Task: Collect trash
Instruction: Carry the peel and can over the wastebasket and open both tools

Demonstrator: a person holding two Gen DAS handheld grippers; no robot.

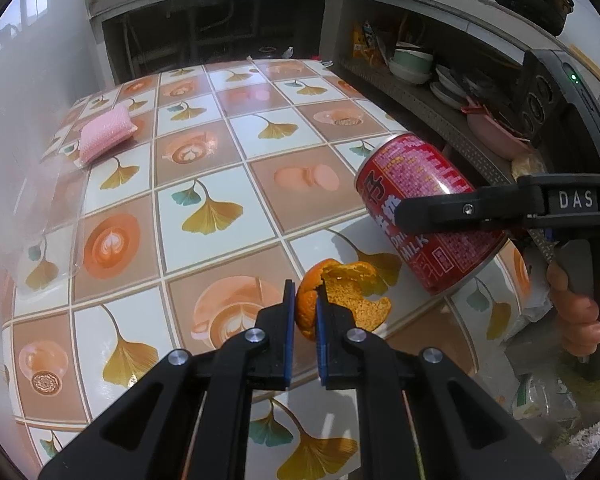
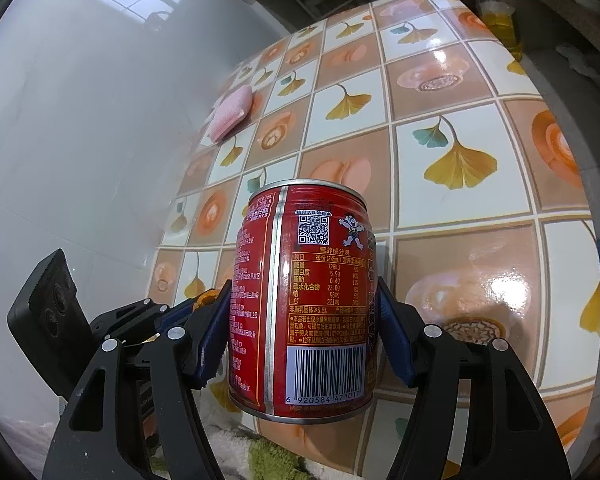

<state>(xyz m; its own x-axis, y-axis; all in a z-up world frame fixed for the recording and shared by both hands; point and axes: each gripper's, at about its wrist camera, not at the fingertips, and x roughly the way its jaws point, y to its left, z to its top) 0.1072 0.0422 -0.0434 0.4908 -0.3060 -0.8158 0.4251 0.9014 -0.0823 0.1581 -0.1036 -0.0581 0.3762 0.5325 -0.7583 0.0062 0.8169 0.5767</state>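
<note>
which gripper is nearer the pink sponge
Left. The left gripper, shut on the orange peel, is nearer the pink sponge; the right gripper, holding the red milk can, is farther right.

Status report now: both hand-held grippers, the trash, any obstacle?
Left hand-held gripper shut on orange peel. Right hand-held gripper shut on red can, lifted off the table. Nothing in the way in view.

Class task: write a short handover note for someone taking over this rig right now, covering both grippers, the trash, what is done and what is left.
Left gripper: shut on the orange peel, above the table.
Right gripper: clamped on the red milk can, held off the table.
Done: both trash pieces picked up.
Left: drop both in a bin; none shows in these views. The pink sponge lies untouched at the far corner.
</note>
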